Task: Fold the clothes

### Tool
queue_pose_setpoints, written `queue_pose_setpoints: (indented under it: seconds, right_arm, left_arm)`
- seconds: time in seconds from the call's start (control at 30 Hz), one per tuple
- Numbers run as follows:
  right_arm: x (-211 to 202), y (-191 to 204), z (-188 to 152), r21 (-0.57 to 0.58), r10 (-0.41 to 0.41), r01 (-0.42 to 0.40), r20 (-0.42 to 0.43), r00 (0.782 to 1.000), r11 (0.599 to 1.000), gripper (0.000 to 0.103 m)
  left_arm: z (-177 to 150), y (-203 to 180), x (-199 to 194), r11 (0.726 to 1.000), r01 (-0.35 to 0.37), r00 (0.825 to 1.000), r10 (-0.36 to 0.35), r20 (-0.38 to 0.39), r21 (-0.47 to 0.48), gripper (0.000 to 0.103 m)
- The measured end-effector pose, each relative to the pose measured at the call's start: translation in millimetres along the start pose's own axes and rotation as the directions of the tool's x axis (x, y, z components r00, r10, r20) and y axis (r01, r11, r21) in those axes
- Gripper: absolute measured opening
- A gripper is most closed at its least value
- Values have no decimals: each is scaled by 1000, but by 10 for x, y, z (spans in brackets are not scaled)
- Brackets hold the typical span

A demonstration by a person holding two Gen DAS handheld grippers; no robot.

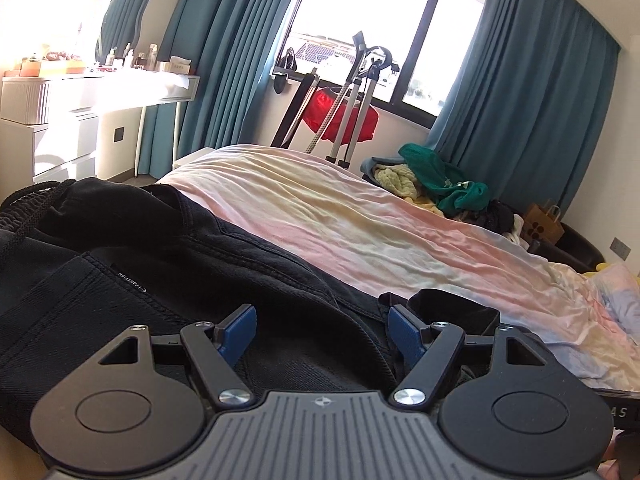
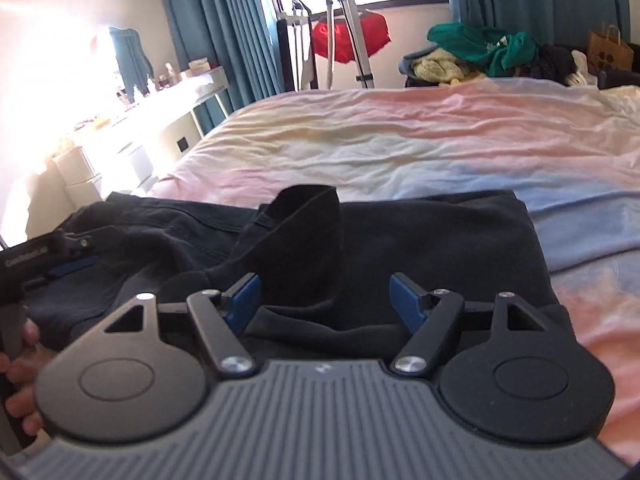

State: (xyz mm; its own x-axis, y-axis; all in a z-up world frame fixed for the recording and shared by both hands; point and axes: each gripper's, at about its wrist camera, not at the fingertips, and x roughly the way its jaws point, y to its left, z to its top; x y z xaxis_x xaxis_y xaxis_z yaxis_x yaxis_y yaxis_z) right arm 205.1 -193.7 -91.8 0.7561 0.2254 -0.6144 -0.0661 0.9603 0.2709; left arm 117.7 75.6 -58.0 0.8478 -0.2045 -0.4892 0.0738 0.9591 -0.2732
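Note:
A pair of black trousers (image 1: 168, 264) lies on the near side of the bed, its drawstring waistband at the left in the left wrist view. My left gripper (image 1: 322, 330) hovers just over the cloth, open, with nothing between its blue pads (image 1: 240, 330). In the right wrist view the black trousers (image 2: 440, 240) lie folded over, with a raised flap of cloth (image 2: 308, 216) sticking up. My right gripper (image 2: 325, 300) is open low over that fold, empty. The left gripper (image 2: 60, 264) and a hand (image 2: 24, 364) appear at the left edge.
The bed has a wrinkled pastel sheet (image 1: 360, 216). A heap of green and yellow clothes (image 1: 436, 180) lies at its far side, beside a paper bag (image 1: 546, 222). A garment steamer stand with a red garment (image 1: 340, 114), a white dressing table (image 1: 80, 96) and teal curtains (image 1: 520, 80) stand beyond.

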Motion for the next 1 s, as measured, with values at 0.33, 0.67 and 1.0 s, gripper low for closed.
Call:
queue_pose_setpoints:
  seconds: [0.33, 0.67, 1.0]
  right_arm:
    - [49, 147, -302, -15, -19, 17, -127, 992, 1000, 74]
    - [-320, -46, -117, -43, 13, -14, -32, 999, 999, 73]
    - [-304, -352, -77, 5, 31, -30, -28, 999, 1000, 73]
  left_arm:
    - [240, -916, 566, 976, 182, 961, -151, -232, 119, 75]
    - [385, -1426, 1733, 985, 168, 847, -123, -518, 40, 65]
    - [374, -1360, 1938, 998, 61, 829, -52, -557, -2, 5]
